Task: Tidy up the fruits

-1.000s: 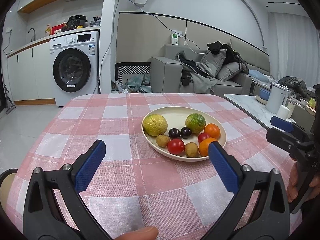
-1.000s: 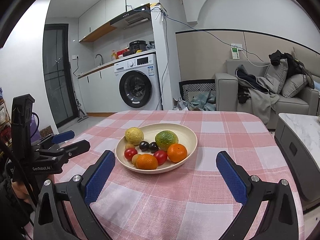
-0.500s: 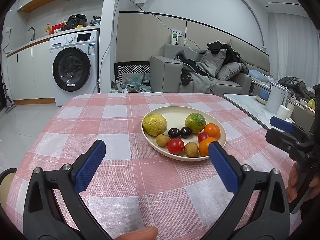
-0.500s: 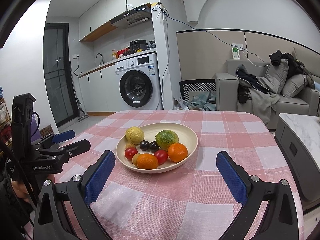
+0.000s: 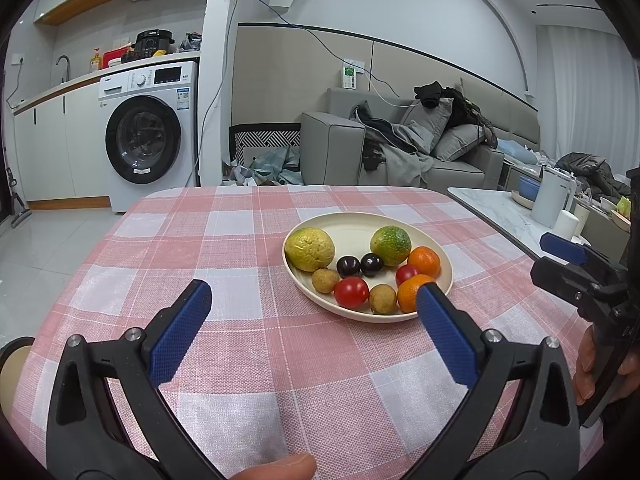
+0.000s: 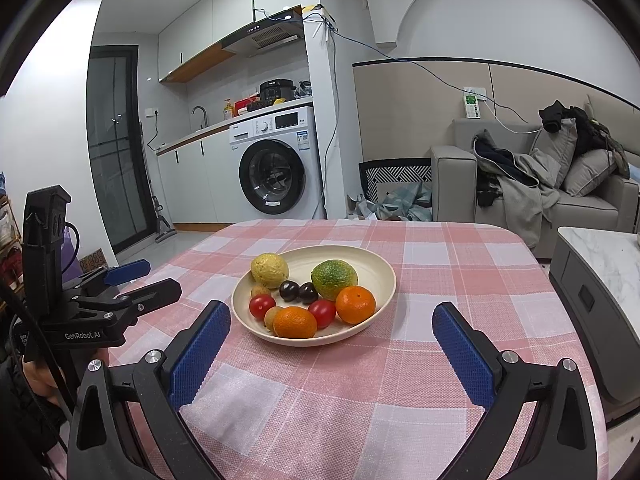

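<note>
A cream plate (image 5: 352, 222) (image 6: 374, 266) on the pink checked tablecloth holds several fruits: a yellow citrus (image 5: 309, 249) (image 6: 269, 265), a green citrus (image 5: 390, 240) (image 6: 334, 279), two oranges (image 6: 355, 304), two dark plums (image 5: 348, 266), two red tomatoes (image 5: 351, 292) and small brown longans (image 5: 383, 299). My left gripper (image 5: 312, 300) is open and empty, held above the cloth just before the plate. My right gripper (image 6: 330, 324) is open and empty, also before the plate. Each gripper shows at the edge of the other's view.
The tablecloth (image 5: 240, 248) covers a rounded table. A marble side table (image 5: 496, 208) with a white kettle (image 5: 550, 196) stands to the right. A washing machine (image 5: 148, 136) and a grey sofa (image 5: 400, 152) stand behind.
</note>
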Tool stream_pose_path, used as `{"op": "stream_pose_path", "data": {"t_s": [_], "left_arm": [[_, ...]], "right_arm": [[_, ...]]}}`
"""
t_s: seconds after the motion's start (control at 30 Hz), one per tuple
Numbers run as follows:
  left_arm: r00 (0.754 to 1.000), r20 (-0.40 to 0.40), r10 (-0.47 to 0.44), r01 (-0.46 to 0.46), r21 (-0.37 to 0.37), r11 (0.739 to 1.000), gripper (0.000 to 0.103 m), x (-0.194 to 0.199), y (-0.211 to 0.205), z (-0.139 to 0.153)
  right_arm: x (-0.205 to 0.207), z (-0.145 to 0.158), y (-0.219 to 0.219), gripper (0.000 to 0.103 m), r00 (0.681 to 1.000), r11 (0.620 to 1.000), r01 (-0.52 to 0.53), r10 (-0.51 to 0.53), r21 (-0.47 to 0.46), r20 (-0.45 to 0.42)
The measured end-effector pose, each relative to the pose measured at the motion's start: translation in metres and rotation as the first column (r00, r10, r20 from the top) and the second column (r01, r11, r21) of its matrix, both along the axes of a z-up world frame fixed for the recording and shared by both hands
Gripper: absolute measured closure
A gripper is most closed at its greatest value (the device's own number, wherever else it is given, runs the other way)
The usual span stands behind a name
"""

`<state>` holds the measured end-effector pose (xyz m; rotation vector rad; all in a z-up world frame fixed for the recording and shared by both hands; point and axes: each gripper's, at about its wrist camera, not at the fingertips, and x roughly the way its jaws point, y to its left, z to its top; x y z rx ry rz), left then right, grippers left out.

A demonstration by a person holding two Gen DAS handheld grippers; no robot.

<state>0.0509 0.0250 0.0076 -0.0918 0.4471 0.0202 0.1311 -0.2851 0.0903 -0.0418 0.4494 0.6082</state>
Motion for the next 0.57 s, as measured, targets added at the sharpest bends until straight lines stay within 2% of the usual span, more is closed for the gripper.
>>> {"op": "stream_pose_path", "data": {"t_s": [0.57], "left_arm": [[1.000,0.000,0.001,-0.001,0.000,1.000,0.001,0.0000,-0.0002,0.0000]], "right_arm": [[0.0002,-0.0002,0.0003,0.000,1.000,1.000,-0.001,0.001,-0.001,0.000]]}}
